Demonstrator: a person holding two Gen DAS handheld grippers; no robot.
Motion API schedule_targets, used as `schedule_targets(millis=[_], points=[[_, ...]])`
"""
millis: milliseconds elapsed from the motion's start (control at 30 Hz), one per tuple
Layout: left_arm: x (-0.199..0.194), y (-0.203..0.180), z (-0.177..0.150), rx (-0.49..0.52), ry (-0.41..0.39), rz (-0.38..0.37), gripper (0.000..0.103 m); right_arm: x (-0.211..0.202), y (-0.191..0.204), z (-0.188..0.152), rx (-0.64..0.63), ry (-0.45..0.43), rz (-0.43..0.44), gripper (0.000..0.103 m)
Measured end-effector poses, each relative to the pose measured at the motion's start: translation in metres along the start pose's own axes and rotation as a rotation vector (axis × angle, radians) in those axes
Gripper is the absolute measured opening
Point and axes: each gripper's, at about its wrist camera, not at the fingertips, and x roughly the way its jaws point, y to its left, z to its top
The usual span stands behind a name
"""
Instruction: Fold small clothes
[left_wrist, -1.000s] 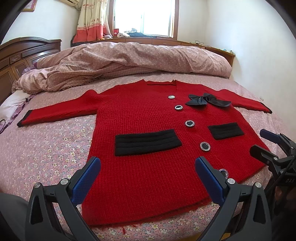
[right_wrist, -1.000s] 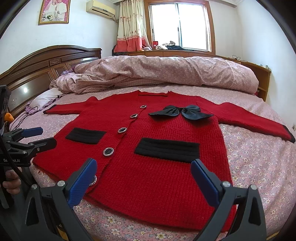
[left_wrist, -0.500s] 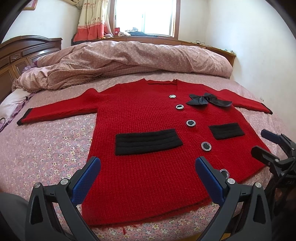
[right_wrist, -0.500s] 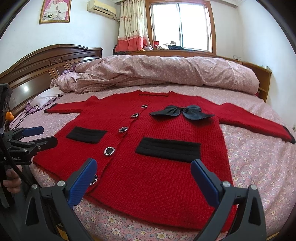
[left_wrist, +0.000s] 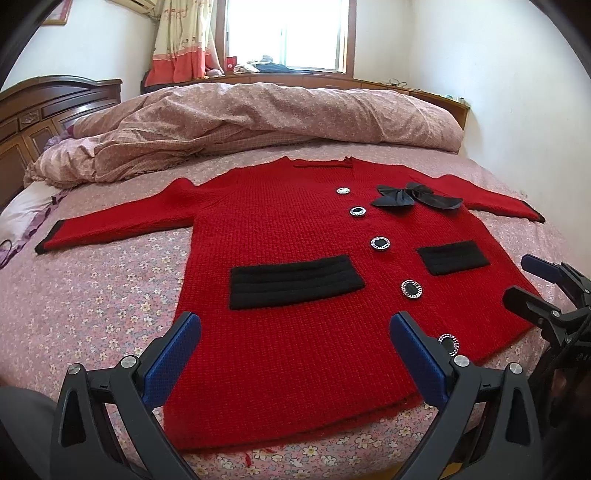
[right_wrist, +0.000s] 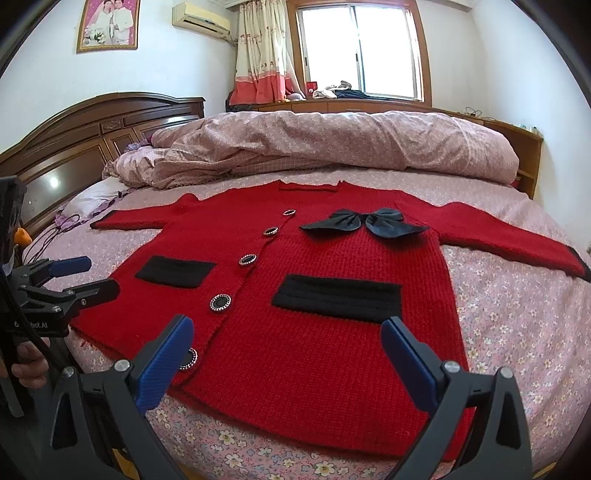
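Note:
A small red knit cardigan (left_wrist: 295, 236) lies flat and face up on the bed, sleeves spread out, with two black pockets, a row of round buttons and a black bow (left_wrist: 417, 195). It also shows in the right wrist view (right_wrist: 325, 266). My left gripper (left_wrist: 295, 332) is open and empty, held above the cardigan's hem on its left half. My right gripper (right_wrist: 288, 336) is open and empty above the hem on the right half. Each gripper shows at the edge of the other's view, the right gripper (left_wrist: 532, 284) and the left gripper (right_wrist: 77, 277), both open.
The bed has a pink flowered sheet (left_wrist: 92, 295). A bunched quilt (left_wrist: 258, 110) lies along the far side behind the collar. A wooden headboard (right_wrist: 92, 133) stands at the left, with a pillow (right_wrist: 88, 199) and cords near it. A wall is close on the right.
Both grippers have edged slightly forward over the hem. The cardigan has not moved and both grippers stay open.

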Motion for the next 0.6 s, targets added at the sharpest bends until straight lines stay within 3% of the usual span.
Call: schedule_targets(millis=[600], points=[[-0.0011,0.0,-0.001,0.001,-0.002,-0.006,0.099,-0.0029,-0.0014,0.002,0.001,-0.005,-0.014,0.103]])
